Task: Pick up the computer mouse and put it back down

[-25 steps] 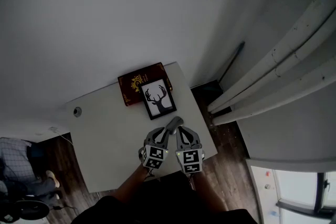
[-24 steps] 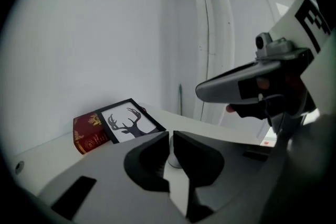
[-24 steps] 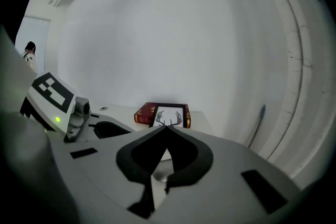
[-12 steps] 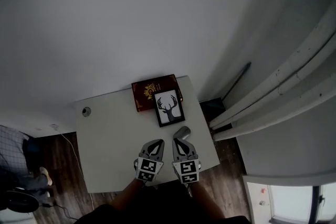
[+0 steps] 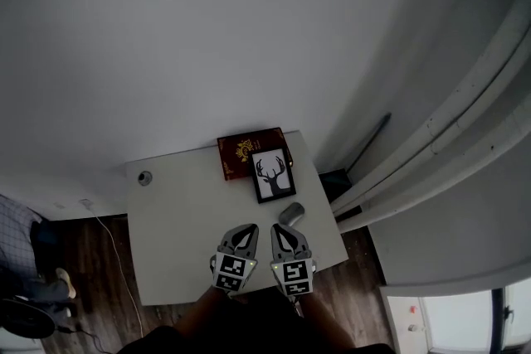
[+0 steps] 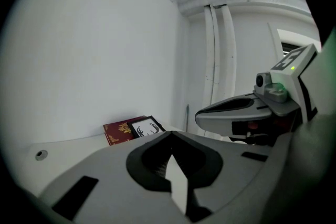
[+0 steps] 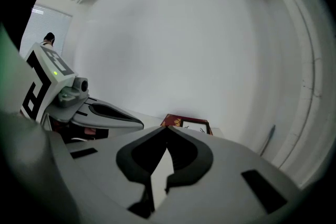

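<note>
The grey computer mouse [image 5: 290, 214] lies on the white table [image 5: 182, 220] near its right edge, just in front of the deer picture. Neither gripper touches it. My right gripper [image 5: 279, 230] is shut and empty, its tips a short way on the near side of the mouse and slightly to its left. My left gripper [image 5: 244, 230] hangs beside it, also shut with nothing in it. In the left gripper view the jaws [image 6: 170, 135] meet at a point; in the right gripper view the jaws [image 7: 167, 129] do the same. The mouse is hidden in both gripper views.
A dark red book [image 5: 246, 151] lies at the table's far edge, with a framed deer picture [image 5: 274, 175] partly on it. A round cable grommet [image 5: 145, 177] sits at the far left corner. White pipes [image 5: 431, 153] run down the wall on the right, over a wooden floor [image 5: 83, 261].
Both grippers have drawn back from the mouse toward the table's near edge. The mouse stays on the table, now clear of the jaws.
</note>
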Demonstrator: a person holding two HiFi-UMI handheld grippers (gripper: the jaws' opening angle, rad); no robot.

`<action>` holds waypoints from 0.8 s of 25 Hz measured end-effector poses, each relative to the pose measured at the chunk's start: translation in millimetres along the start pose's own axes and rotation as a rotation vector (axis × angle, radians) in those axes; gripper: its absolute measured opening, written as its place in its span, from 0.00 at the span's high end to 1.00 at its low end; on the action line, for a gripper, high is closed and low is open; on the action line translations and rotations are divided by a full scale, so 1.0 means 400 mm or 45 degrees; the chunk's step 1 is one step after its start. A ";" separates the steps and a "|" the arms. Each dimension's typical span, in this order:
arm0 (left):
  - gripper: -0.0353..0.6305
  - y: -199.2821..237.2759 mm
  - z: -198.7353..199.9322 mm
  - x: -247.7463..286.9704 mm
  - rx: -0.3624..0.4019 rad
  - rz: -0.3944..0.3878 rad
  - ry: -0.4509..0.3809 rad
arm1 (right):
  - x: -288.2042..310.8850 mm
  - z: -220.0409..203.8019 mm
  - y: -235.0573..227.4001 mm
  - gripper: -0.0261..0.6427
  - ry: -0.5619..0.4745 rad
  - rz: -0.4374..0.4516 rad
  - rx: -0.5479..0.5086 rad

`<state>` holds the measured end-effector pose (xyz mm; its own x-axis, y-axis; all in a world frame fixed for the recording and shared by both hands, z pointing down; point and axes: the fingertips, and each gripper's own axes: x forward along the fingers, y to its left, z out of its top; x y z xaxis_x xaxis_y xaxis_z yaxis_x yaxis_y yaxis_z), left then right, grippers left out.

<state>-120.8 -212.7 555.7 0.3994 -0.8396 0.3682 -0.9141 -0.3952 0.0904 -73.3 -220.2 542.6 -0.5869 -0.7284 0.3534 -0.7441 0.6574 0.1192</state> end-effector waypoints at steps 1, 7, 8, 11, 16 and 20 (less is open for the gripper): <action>0.94 0.003 0.008 -0.016 -0.002 -0.001 -0.018 | -0.008 0.009 0.007 0.93 -0.011 -0.012 -0.005; 0.94 -0.029 -0.027 -0.116 -0.006 -0.045 -0.054 | -0.088 0.011 0.102 0.93 -0.029 -0.072 -0.034; 0.94 -0.039 -0.047 -0.130 -0.019 -0.060 -0.033 | -0.102 0.001 0.122 0.93 -0.018 -0.078 -0.029; 0.94 -0.058 -0.094 -0.170 -0.062 -0.075 -0.005 | -0.142 -0.035 0.173 0.93 0.026 -0.068 -0.038; 0.94 -0.092 -0.140 -0.222 -0.098 -0.059 0.000 | -0.220 -0.058 0.205 0.93 0.039 -0.043 -0.043; 0.94 -0.118 -0.115 -0.248 -0.100 0.003 -0.053 | -0.262 -0.043 0.192 0.93 -0.015 -0.014 -0.066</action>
<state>-120.3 -93.7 557.6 0.3980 -0.8561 0.3296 -0.9172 -0.3640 0.1620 -63.2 -89.9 530.8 -0.5827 -0.7377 0.3408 -0.7333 0.6581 0.1709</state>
